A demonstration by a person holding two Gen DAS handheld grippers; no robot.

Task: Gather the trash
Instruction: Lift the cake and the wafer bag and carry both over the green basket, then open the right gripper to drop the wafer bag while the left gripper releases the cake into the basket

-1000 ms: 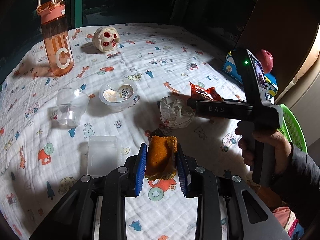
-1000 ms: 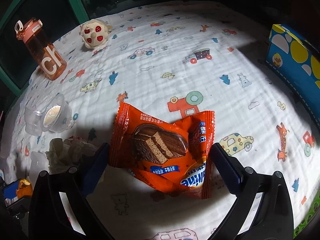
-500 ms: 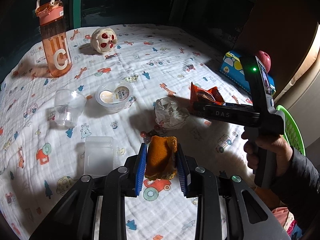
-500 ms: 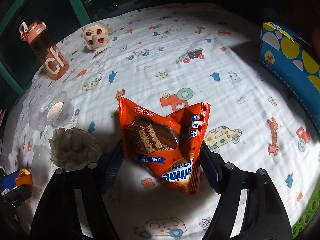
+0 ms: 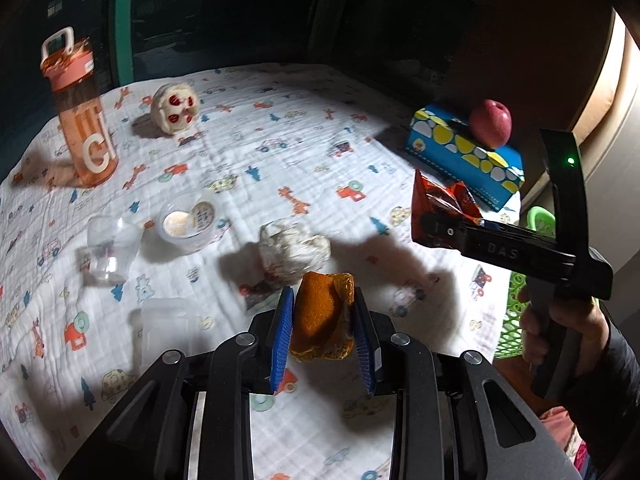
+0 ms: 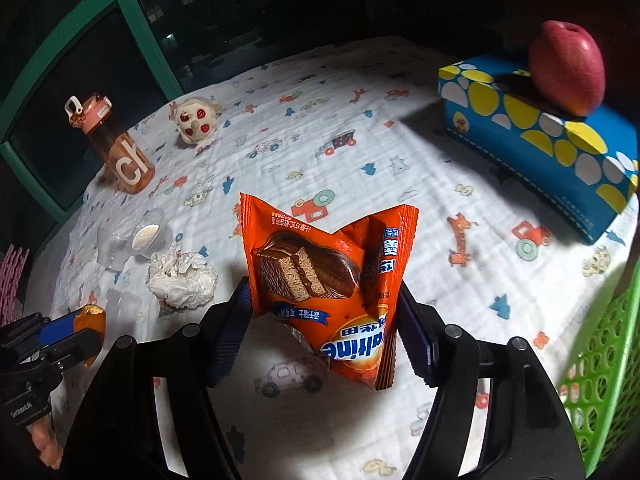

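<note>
My left gripper (image 5: 323,336) is shut on a piece of orange peel (image 5: 323,320) and holds it above the printed cloth. My right gripper (image 6: 324,328) is shut on an orange snack wrapper (image 6: 320,276) and holds it lifted off the table; the wrapper also shows in the left wrist view (image 5: 440,208). A crumpled white tissue (image 5: 294,248) lies on the cloth between the two grippers and shows in the right wrist view (image 6: 182,278). A green mesh basket (image 6: 604,364) stands at the table's right edge.
An orange water bottle (image 5: 80,112), a plush toy (image 5: 176,108), a clear cup (image 5: 110,248), a small pudding cup (image 5: 186,222) and a clear lid (image 5: 162,328) lie on the left. A blue tissue box (image 6: 536,144) with a red apple (image 6: 566,66) on it stands at the right.
My right gripper shut on the snack wrapper and lifted it up and to the right, toward the green basket. My left gripper rose slightly, still holding the peel.
</note>
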